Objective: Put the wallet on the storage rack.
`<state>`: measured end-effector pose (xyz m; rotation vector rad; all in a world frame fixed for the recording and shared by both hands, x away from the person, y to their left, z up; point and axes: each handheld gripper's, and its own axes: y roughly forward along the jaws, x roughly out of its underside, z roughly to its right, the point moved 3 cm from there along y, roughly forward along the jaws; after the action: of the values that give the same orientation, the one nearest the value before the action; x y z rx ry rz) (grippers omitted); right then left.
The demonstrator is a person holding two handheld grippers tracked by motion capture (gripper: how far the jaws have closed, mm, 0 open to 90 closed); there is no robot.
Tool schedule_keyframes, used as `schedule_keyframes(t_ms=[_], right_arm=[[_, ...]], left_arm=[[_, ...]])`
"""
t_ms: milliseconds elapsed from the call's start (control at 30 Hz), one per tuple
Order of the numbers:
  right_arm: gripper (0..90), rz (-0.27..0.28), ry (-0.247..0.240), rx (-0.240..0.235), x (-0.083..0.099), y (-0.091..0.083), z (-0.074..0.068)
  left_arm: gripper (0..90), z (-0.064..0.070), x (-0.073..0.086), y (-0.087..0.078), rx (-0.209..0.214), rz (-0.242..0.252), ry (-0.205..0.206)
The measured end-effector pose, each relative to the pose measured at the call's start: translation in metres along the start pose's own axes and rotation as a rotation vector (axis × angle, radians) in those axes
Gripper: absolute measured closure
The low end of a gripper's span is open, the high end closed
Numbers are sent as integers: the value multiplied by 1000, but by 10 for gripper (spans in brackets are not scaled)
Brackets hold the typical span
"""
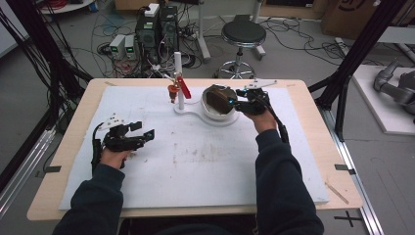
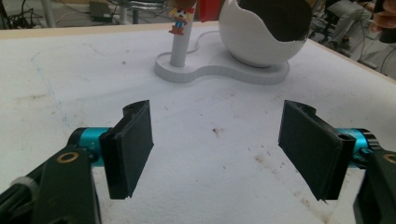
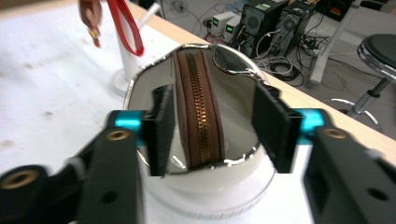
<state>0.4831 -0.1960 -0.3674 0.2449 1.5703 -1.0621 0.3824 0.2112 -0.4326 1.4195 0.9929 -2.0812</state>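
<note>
Standing on edge inside one white egg-shaped bowl [image 3: 205, 196], one brown zippered pouch [image 3: 198, 107] is recorded, its gold zip facing the right gripper view and its metal ring [image 3: 231, 60] lying toward the bowl's far rim. One right gripper [image 1: 242, 102] is listed at the bowl's mouth, jaws set wide and straddling the pouch: the left-hand pad appears close against or just beside the leather, the other well apart from it, so nothing is judged to be gripped. One left gripper [image 1: 139, 134] is held low over the white mat [image 1: 205, 161], well apart from the bowl, jaws wide and empty. One white stand [image 1: 195, 113] is noted, its flat base joined under the bowl, with one upright post [image 1: 178, 78]; from the post hang one red strap [image 1: 183, 87] and one small figurine charm [image 2: 180, 21]. One wooden table [image 1: 68, 147] carries the mat. Risks are judged as follows: a closing made off-centre may push the pouch sideways against the bowl wall instead of clamping it; a pinch taken on the zip ridge alone may slip on lifting; the ring may catch on the broken-shell rim during withdrawal; an upward pull may drag the light bowl and stand along, since the left gripper is not steadying the base; a wide swing may strike the post and its hanging items.
</note>
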Motion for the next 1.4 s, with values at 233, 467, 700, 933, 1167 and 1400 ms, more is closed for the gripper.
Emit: schedule_keyframes(t_ms=[233,467,700,933,1167,1400], right_arm=[[385,96,35,-6,23,-50,-4],[250,10,87,48,77,-82,0],[217,-1,135,95,112,-105,7],[216,8,118,132,119,-117,10],[216,-5,44,213,117,-122,3],[216,1,58,208,118,-122,3]], left_arm=[[254,-4,-5,-3,9,50,20],[189,-2,-9,-2,16,52,14],[189,-3,-11,-2,-21,54,46],[189,-2,-11,-5,-26,57,41],[190,2,-10,-5,-16,61,46],[192,4,-9,-4,-14,51,55]])
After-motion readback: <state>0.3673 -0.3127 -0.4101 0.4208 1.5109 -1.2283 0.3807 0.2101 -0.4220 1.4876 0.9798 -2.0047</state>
